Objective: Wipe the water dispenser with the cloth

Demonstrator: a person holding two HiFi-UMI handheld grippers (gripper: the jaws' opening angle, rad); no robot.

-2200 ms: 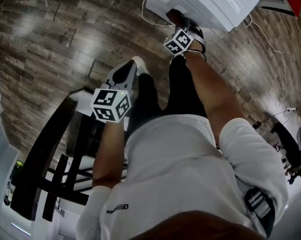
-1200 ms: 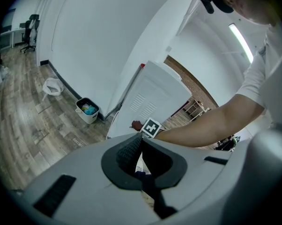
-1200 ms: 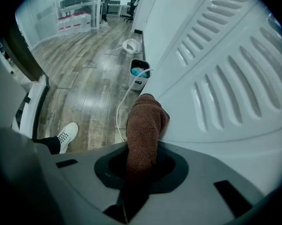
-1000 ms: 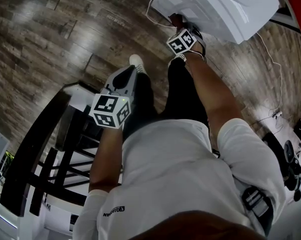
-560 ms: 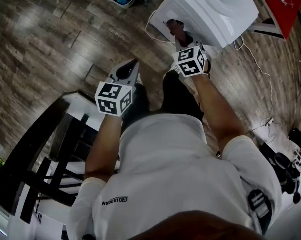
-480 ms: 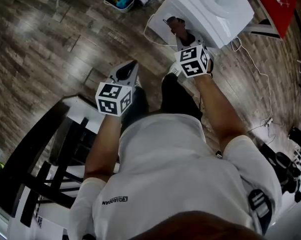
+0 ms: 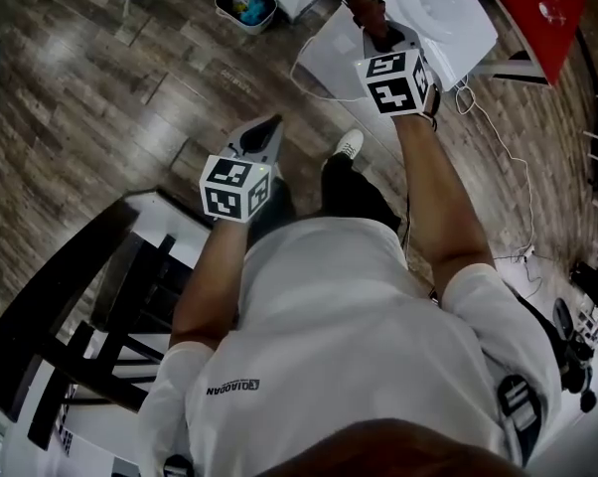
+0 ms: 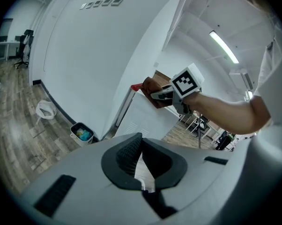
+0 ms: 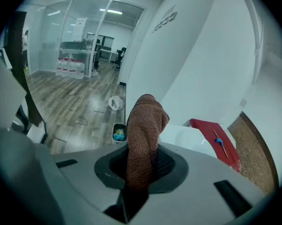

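The white water dispenser (image 7: 433,13) stands at the top right of the head view, seen from above. My right gripper (image 7: 376,23) is over its near top edge, shut on a brown cloth (image 7: 367,6) that sticks out past the jaws. In the right gripper view the cloth (image 9: 144,125) stands up between the jaws, with the dispenser top (image 9: 190,137) just behind it. My left gripper (image 7: 267,127) hangs over the wooden floor, well left of the dispenser, its jaws together on nothing. The left gripper view shows the dispenser's side (image 8: 141,118) and the cloth (image 8: 152,86) above it.
A small bin (image 7: 245,5) with coloured rubbish sits on the floor left of the dispenser. A red panel (image 7: 537,3) lies to its right, and a white cable (image 7: 498,137) trails over the floor. A black-framed piece of furniture (image 7: 90,306) stands at lower left.
My right gripper has risen with the cloth from the dispenser's lower front to its top edge. The left gripper has stayed about where it was.
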